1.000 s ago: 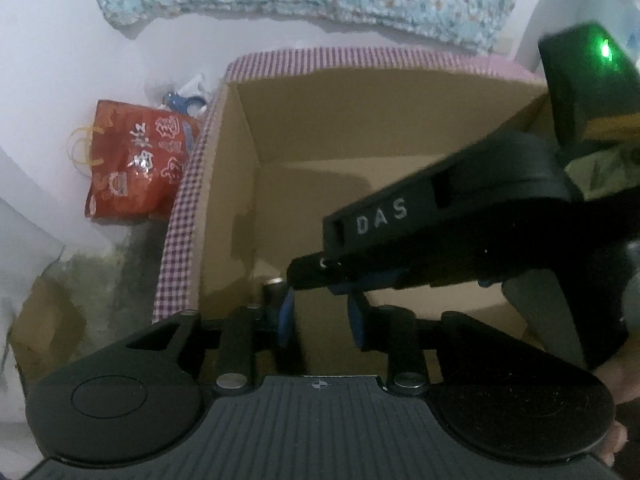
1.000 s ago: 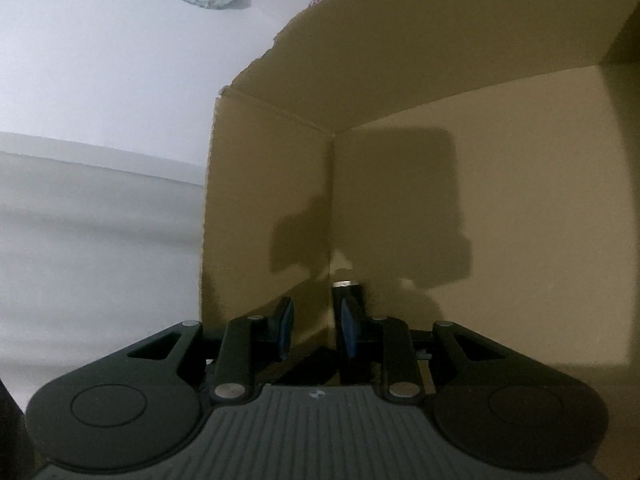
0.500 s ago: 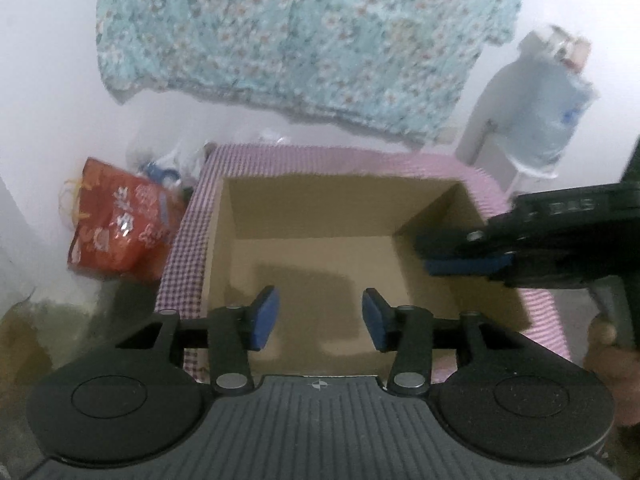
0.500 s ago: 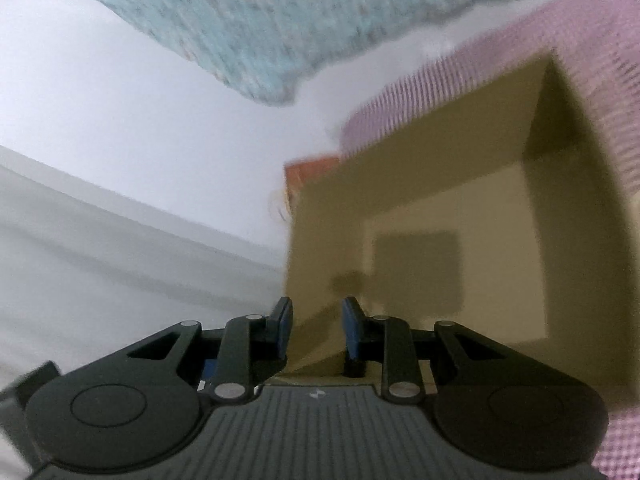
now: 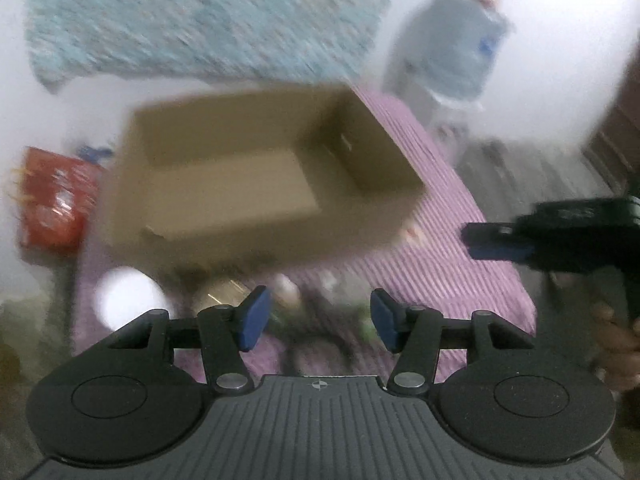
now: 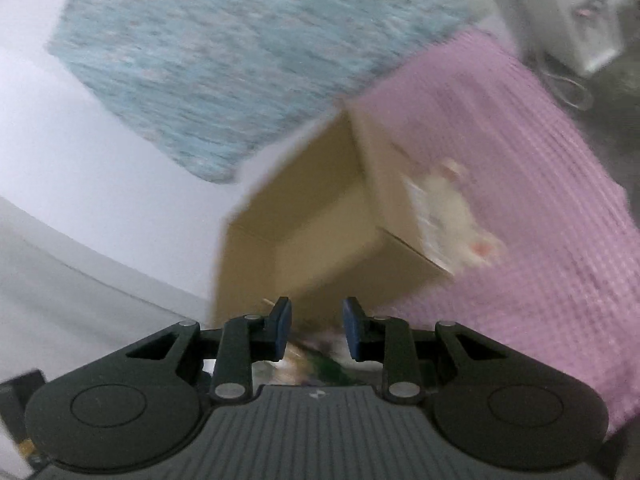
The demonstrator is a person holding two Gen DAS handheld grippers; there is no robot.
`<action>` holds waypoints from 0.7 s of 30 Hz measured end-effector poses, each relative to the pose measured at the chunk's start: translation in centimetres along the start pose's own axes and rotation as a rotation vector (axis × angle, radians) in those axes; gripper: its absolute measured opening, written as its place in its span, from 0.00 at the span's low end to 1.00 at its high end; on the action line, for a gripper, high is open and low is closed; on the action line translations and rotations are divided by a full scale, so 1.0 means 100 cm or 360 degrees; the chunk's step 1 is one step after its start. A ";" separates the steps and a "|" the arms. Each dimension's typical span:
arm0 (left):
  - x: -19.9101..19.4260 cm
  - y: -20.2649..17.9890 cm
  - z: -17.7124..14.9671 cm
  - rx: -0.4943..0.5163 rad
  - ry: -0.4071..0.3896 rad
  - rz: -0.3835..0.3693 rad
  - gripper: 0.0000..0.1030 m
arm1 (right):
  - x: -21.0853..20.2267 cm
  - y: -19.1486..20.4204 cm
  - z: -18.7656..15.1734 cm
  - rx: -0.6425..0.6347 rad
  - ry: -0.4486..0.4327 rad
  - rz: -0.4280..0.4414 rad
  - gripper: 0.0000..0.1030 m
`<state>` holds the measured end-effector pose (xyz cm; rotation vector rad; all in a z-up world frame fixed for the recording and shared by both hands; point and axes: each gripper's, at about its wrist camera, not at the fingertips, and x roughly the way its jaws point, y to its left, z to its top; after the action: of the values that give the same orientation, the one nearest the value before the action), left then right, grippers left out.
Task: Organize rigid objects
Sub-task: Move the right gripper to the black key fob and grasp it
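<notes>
Both views are blurred. The left hand-held gripper (image 5: 318, 320) hangs above the near end of a worktop covered in purple-and-white checked cloth (image 5: 448, 240), its blue-padded fingers spread wide with nothing between them. Below and between them lies a cluster of small objects (image 5: 288, 296), too smeared to identify, beside a round white item (image 5: 128, 300). Just beyond these sits an open brown cardboard box (image 5: 256, 184), with nothing visible inside. The right hand-held gripper (image 5: 496, 242) shows at the right edge of the left view, off the worktop's side; from its own camera the right hand-held gripper (image 6: 316, 328) has its fingers parted with a moderate gap, holding nothing, aimed at the box's near corner (image 6: 304, 248). A red printed bag (image 5: 56, 196) sits left of the worktop, a pale blue floral cloth (image 5: 192, 20) hangs on the wall behind, and a large water bottle (image 5: 460, 48) stands at the right.
</notes>
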<state>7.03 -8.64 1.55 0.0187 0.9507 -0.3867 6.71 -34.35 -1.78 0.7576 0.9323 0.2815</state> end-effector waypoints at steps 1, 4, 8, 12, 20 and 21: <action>0.007 -0.005 -0.006 0.0018 0.0033 -0.0034 0.53 | 0.005 -0.006 -0.005 -0.0010 0.0041 -0.0051 0.29; 0.036 -0.024 -0.013 0.0083 0.0109 -0.0105 0.53 | 0.020 -0.023 -0.009 -0.0054 0.0139 -0.0130 0.29; 0.075 -0.047 -0.017 0.0187 0.0203 -0.0127 0.49 | 0.048 -0.038 0.001 -0.0092 0.0223 -0.0189 0.29; 0.098 -0.057 -0.020 0.0209 0.0285 -0.0165 0.42 | 0.073 -0.047 0.008 -0.0145 0.0293 -0.0199 0.29; 0.125 -0.061 -0.022 0.0199 0.0405 -0.0214 0.38 | 0.100 -0.050 0.000 -0.0158 0.0433 -0.0165 0.27; 0.127 -0.060 -0.022 0.0188 0.0418 -0.0223 0.38 | 0.100 -0.051 -0.001 -0.0146 0.0445 -0.0158 0.27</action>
<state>9.86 -17.84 -8.97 0.1135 1.1912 -0.5795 11.98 -32.66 -11.53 0.5944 1.2092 0.3464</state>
